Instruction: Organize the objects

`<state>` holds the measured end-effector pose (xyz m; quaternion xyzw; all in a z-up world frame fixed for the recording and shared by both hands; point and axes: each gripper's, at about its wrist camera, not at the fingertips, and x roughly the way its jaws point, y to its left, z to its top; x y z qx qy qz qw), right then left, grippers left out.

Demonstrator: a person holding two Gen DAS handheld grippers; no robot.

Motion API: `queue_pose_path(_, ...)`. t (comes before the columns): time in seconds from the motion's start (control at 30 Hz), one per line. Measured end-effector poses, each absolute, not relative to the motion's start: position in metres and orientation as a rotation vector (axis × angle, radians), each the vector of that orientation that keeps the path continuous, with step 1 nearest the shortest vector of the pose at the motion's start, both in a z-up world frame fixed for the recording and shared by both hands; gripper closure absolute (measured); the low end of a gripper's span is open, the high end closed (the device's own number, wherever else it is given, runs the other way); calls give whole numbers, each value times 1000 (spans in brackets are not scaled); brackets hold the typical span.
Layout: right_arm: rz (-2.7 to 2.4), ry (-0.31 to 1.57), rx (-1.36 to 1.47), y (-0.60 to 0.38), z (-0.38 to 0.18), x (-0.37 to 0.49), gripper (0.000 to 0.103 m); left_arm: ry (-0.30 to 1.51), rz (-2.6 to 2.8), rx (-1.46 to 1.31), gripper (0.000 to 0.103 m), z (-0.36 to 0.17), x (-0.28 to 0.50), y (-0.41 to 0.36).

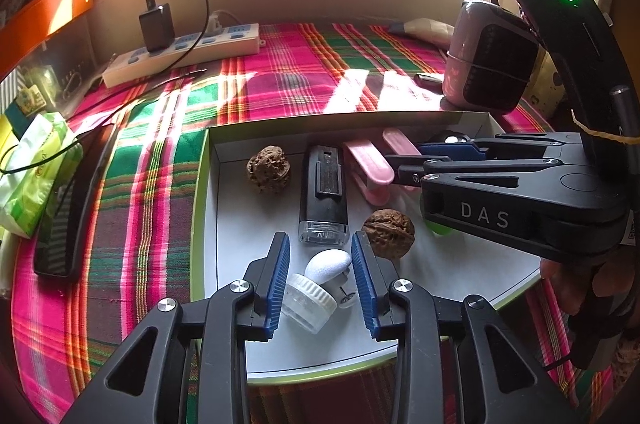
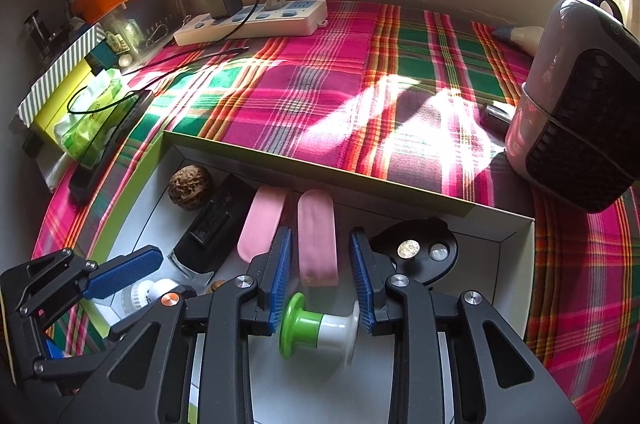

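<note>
two walnuts (image 1: 388,233) flank black lighter (image 1: 324,198) in tray (image 1: 208,184).

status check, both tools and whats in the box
Left tool open around small white bulb. Right tool open around green-white spool. Both lie in box. Walnut close by left tool.

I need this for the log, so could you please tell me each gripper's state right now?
Left gripper: open around a small white-capped clear plastic bottle.
Right gripper: open around a green-and-white plastic spool.
</note>
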<state>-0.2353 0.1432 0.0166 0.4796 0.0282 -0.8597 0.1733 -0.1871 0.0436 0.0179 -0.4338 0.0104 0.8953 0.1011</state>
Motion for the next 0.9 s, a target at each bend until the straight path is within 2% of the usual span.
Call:
queue_pose_path(0.13,-2454,88,1343,143,22,-231,64,35,2656,-1269,73,22,-183,44)
queue_pose_path(0.9,-2542,77,1264,145,43,-191,64,42,2711,-1221,72,39,-157,42)
